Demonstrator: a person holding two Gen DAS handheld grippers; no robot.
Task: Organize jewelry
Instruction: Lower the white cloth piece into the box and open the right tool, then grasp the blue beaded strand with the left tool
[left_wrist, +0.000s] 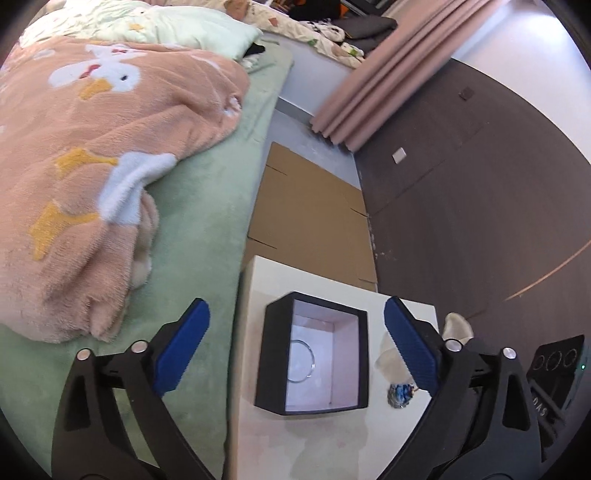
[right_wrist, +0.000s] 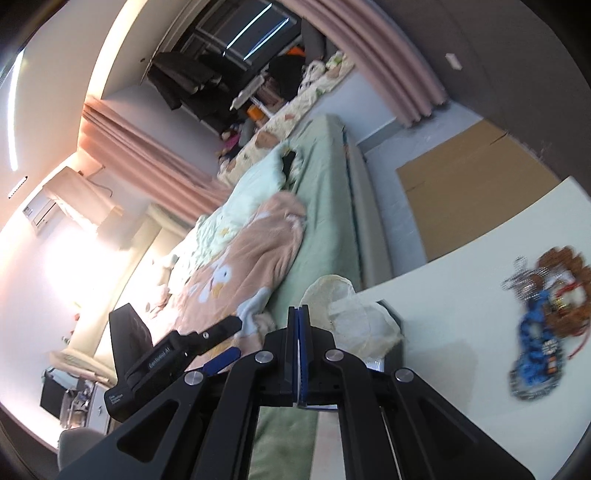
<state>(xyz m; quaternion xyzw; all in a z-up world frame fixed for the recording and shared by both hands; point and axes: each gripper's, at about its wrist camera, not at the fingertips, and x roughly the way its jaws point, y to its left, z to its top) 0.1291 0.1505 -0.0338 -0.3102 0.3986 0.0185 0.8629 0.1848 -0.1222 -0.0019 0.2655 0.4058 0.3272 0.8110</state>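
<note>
A black jewelry box (left_wrist: 314, 354) with a pale lining stands open on the white table (left_wrist: 295, 443). A clear bangle (left_wrist: 301, 362) lies inside it. My left gripper (left_wrist: 295, 347) is open, its blue pads on either side of the box, above it. A bit of blue jewelry (left_wrist: 400, 393) lies to the box's right. In the right wrist view my right gripper (right_wrist: 299, 317) is shut on a cream translucent pouch (right_wrist: 347, 317) held above the table edge. A blurred pile of blue, silver and brown jewelry (right_wrist: 543, 325) lies on the table (right_wrist: 461, 314) at right.
A bed with a green sheet (left_wrist: 207, 206) and a peach duck blanket (left_wrist: 92, 166) lies left of the table. Flat cardboard (left_wrist: 310, 218) lies on the floor beyond the table. Pink curtains (left_wrist: 380, 81) hang at the back. The left gripper's body (right_wrist: 155, 362) shows in the right wrist view.
</note>
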